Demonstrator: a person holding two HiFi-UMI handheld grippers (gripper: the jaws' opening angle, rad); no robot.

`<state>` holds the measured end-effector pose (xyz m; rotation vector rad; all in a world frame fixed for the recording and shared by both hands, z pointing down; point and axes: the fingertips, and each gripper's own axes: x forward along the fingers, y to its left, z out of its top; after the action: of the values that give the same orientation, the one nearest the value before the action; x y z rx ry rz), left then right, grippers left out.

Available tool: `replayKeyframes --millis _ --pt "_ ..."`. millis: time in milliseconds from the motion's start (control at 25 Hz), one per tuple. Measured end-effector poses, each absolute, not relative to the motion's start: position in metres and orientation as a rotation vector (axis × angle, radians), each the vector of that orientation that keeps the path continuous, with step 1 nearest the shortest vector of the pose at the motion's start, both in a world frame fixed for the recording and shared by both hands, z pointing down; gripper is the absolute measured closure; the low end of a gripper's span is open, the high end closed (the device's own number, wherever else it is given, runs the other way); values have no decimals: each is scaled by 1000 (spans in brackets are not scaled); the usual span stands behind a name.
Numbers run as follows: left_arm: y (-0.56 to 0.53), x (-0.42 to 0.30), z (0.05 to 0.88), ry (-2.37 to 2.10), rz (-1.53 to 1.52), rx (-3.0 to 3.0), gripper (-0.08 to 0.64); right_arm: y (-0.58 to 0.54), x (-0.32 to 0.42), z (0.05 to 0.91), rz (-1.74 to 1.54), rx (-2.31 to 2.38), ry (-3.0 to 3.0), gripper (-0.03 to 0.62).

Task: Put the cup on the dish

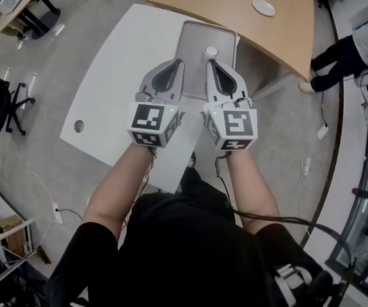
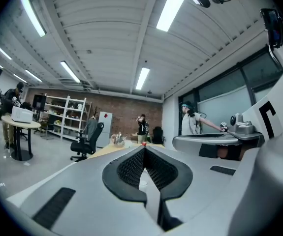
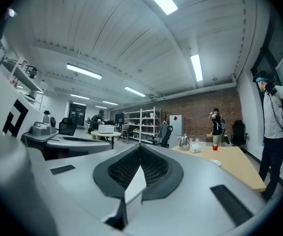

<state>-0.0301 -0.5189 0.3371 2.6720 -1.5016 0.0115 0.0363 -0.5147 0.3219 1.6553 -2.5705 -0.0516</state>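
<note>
Both tools held up side by side over the white tabletop [image 1: 116, 75], pointing level and away from the person.

Left tool [image 1: 180, 62]: jaws closed, tips meeting, nothing between them. The left gripper view shows the dark pads pressed together at the front.

Right tool [image 1: 208, 62]: jaws closed as well and empty. The right gripper view shows the pads meeting at the tip.

Gray tray [image 1: 193, 43] lies on the white tabletop, beyond the tools. Cup [image 1: 211, 52], white and upright, stands on the tray near its right edge. From the head view it shows just past the tip of the right tool, with neither tool touching it.

Dish [image 1: 264, 6], white, sits on the wooden tabletop [image 1: 228, 2] beyond the tray, well apart from the cup. It also shows in the right gripper view [image 3: 214, 162]. Small red object [image 3: 215, 147] farther back on the same wooden tabletop; cannot tell what it is.

Another person [image 1: 340, 50] stands at the right end of the wooden tabletop.
</note>
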Motion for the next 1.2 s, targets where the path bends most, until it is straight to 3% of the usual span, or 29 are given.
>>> replayKeyframes --millis 400,1200 --pt "-412 -42 279 -1467 -34 2774 560 -401 -3 267 -120 1685 -2601 580" --pt "-285 -39 235 -1421 -48 2834 560 -278 -3 227 -130 1771 -2584 580"
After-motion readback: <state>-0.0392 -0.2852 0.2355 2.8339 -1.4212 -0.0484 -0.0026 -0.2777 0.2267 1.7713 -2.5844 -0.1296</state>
